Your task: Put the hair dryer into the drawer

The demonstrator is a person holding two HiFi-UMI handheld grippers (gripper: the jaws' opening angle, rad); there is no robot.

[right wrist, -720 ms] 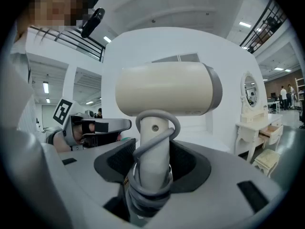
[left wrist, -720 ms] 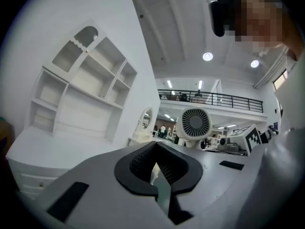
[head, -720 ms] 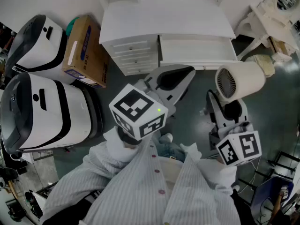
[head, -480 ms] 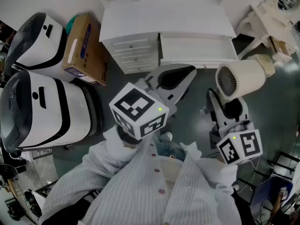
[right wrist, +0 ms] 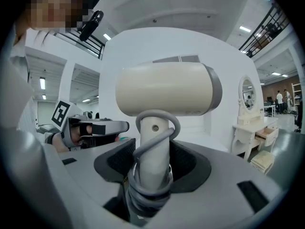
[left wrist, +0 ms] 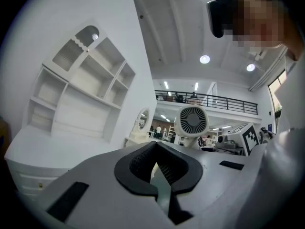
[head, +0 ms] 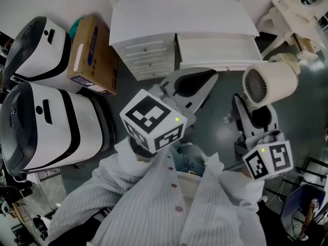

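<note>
A cream hair dryer (head: pixel 269 83) with a round rear grille is held upright in front of the white dresser (head: pixel 179 19). My right gripper (head: pixel 256 118) is shut on its handle. In the right gripper view the handle (right wrist: pixel 153 151), with a grey cord wound round it, sits between the black pads. My left gripper (head: pixel 192 83) points at the dresser to the left of the dryer, shut, with nothing between its pads (left wrist: pixel 156 147). A stack of small drawers (head: pixel 146 60) sits left of a wide drawer (head: pixel 218 51); whether that one is open I cannot tell.
Two rounded white-and-black machines (head: pixel 46 127) (head: pixel 38 42) stand on the floor at the left, with a cardboard box (head: pixel 92 53) between them and the dresser. White vanity furniture (head: pixel 292 14) is at the upper right. A blue chair (head: pixel 297 209) is at the lower right.
The right gripper with the hair dryer has drifted slightly to the right in the picture. The left gripper has barely moved.
</note>
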